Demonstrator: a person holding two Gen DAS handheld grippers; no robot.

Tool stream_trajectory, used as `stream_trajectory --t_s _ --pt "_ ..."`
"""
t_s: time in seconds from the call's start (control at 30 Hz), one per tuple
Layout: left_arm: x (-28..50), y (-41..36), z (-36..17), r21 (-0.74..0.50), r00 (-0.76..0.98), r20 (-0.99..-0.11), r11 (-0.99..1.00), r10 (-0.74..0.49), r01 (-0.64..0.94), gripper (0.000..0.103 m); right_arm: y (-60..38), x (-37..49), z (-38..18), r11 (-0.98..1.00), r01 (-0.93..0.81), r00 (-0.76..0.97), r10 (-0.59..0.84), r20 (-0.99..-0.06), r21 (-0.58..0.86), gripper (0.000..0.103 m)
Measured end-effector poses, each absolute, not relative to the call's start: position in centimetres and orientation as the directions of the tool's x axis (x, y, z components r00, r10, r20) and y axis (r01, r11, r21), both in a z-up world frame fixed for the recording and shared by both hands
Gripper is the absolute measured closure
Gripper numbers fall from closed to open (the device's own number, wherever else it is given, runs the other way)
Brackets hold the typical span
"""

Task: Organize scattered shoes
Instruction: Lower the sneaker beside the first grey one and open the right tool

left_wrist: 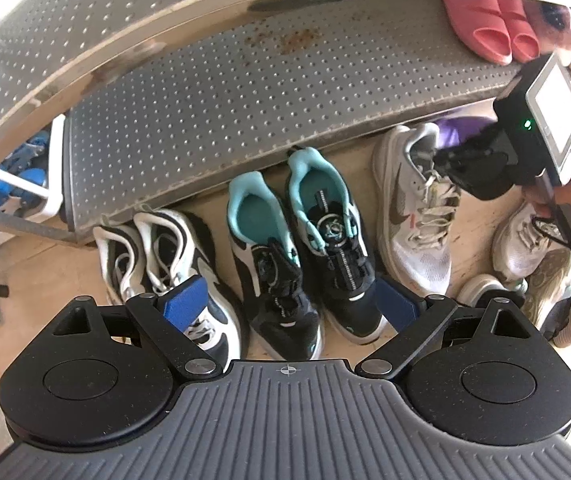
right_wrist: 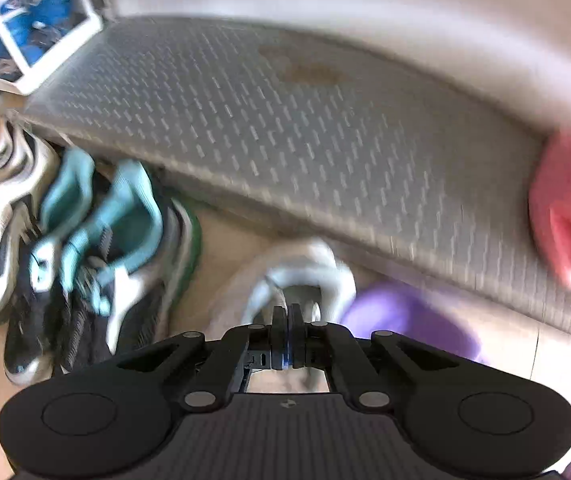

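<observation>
The right gripper (right_wrist: 287, 340) had pinched fully closed at the soft, light grey sneaker's (left_wrist: 413, 208) heel collar, while the left gripper (left_wrist: 291, 306) hung wide open, empty.

Home entryway or shoe-storage corner: perforated metal shoe rack (left_wrist: 269, 92) with pink slippers (left_wrist: 489, 28) on a shelf, several worn sneaker pairs (left_wrist: 297, 248) lined up on the light wooden floor (left_wrist: 45, 264) beneath, and blue-and-white clutter (left_wrist: 17, 176) beside the rack.
</observation>
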State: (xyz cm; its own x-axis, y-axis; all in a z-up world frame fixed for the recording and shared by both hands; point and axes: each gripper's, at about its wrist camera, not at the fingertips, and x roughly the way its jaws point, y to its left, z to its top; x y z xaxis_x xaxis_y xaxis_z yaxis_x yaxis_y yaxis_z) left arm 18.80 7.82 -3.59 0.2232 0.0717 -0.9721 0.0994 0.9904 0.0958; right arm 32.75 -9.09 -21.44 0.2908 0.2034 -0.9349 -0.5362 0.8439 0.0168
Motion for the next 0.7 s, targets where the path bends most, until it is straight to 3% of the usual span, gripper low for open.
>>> stream_trajectory --t_s 0.1,0.13,0.17,0.23,0.4,0.47,0.53,0.7 --pt "18.7 7.6 -4.0 0.101 0.214 -0.974 0.989 0.076 0.110 0.008 -9.6 33.5 -23.3 0.891 -0.449 0.271 0.205 -0.940 0.065 0.097" --pt "18.8 7.7 -4.1 0.108 0.206 -0.975 0.988 0.084 0.109 0.008 -9.7 34.0 -23.7 0.910 -0.403 0.271 0.218 -0.937 0.095 0.080" --pt "18.8 7.8 -4.2 0.110 0.205 -0.975 0.988 0.086 0.108 0.008 -9.8 34.4 -24.1 0.925 -0.359 0.262 0.226 -0.938 0.122 0.076" --pt "19.1 7.9 -4.2 0.120 0.201 -0.975 0.987 0.097 0.104 0.009 -10.1 35.0 -24.1 0.945 -0.288 0.245 0.231 -0.942 0.157 0.075" --pt "19.1 7.6 -3.3 0.092 0.228 -0.971 0.990 0.065 0.107 0.008 -12.9 33.8 -20.6 0.956 -0.194 0.306 0.274 -0.912 0.222 0.055" --pt "19.1 7.4 -3.4 0.088 0.226 -0.972 0.990 0.061 0.113 0.008 -14.0 33.1 -20.4 0.950 -0.147 0.295 0.307 -0.905 0.275 0.027" --pt "19.1 7.4 -3.6 0.095 0.221 -0.973 0.989 0.068 0.113 0.008 -14.2 32.6 -20.9 0.945 -0.113 0.273 0.327 -0.905 0.307 0.015" --pt "19.2 7.9 -4.0 0.108 0.211 -0.974 0.989 0.084 0.105 0.008 -11.9 32.0 -23.1 0.959 -0.090 0.209 0.281 -0.937 0.267 0.007"
